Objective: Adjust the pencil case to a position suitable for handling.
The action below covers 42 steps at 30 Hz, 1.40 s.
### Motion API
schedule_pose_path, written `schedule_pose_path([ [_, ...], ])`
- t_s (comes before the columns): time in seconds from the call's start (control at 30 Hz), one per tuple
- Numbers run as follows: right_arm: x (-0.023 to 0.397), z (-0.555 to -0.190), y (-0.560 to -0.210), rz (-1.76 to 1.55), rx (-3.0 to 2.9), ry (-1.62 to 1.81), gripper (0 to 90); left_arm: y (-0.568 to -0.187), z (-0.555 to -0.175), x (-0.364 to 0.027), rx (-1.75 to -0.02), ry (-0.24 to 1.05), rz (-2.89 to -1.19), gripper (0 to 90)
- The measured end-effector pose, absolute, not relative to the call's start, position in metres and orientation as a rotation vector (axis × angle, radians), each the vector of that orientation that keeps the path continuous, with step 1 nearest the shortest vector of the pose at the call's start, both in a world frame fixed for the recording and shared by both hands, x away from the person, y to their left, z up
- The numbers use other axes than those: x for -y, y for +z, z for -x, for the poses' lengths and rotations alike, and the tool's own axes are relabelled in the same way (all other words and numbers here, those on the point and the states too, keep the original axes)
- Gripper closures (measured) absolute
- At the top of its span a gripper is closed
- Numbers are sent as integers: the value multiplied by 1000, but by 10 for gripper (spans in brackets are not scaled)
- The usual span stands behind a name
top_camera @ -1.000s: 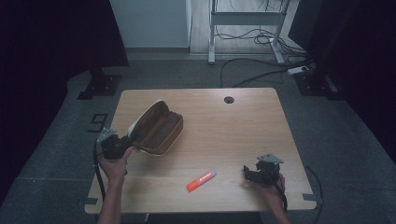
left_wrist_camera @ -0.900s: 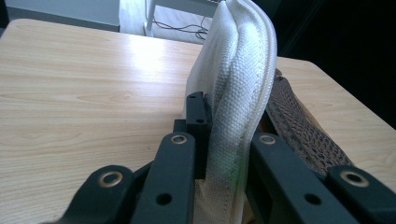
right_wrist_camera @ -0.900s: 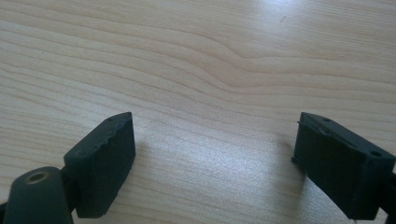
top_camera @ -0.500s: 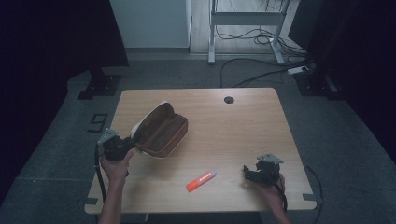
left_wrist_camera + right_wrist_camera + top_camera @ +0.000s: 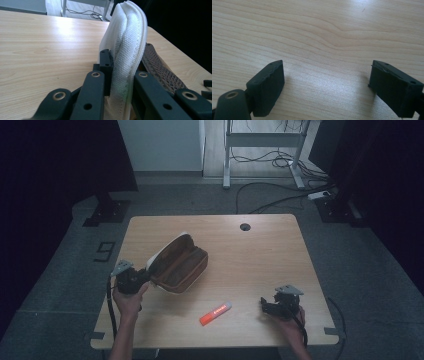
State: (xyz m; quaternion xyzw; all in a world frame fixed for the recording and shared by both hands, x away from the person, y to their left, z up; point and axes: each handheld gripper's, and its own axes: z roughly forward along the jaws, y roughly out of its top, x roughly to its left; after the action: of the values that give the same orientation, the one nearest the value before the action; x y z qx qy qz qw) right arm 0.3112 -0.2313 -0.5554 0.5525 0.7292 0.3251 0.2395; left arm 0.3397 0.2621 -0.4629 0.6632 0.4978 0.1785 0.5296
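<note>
the left tongs (image 5: 142, 279) are clamped tight on the white lining edge of the brown pouch (image 5: 179, 262), near the left side of the wooden surface (image 5: 260, 255); in the left gripper view the two black jaws pinch that folded white fabric (image 5: 127, 50) between them, with the brown textured skin of the pouch falling away to one side. the pouch lies on the surface tilted up on its side, its mouth gaping along the top, its white-edged rim raised toward the left hand (image 5: 129, 301). so the grasp is made and the pouch looks held open or propped by one lip, which i take to be the first part of the work. the rest seems not yet begun: an orange marker (image 5: 215, 313) lies flat on the surface well apart from the pouch, toward the near edge, and nothing holds it. the right tongs (image 5: 265, 304) rest low by the near right corner, jaws spread wide with bare wood between them in the right gripper view (image 5: 325, 85), apart from the marker. judging by this, what is left is probably to take up the marker and put it into the open pouch, then perhaps close it; whether anything is already inside cannot be told.
</note>
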Motion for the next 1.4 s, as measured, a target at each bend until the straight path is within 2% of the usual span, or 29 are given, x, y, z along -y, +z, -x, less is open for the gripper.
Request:
schedule_pose_path([
  [1.4,231,-311,-555,-1512,-1997,890,123,-488,-344,-220,-1061,345,-1710,836],
])
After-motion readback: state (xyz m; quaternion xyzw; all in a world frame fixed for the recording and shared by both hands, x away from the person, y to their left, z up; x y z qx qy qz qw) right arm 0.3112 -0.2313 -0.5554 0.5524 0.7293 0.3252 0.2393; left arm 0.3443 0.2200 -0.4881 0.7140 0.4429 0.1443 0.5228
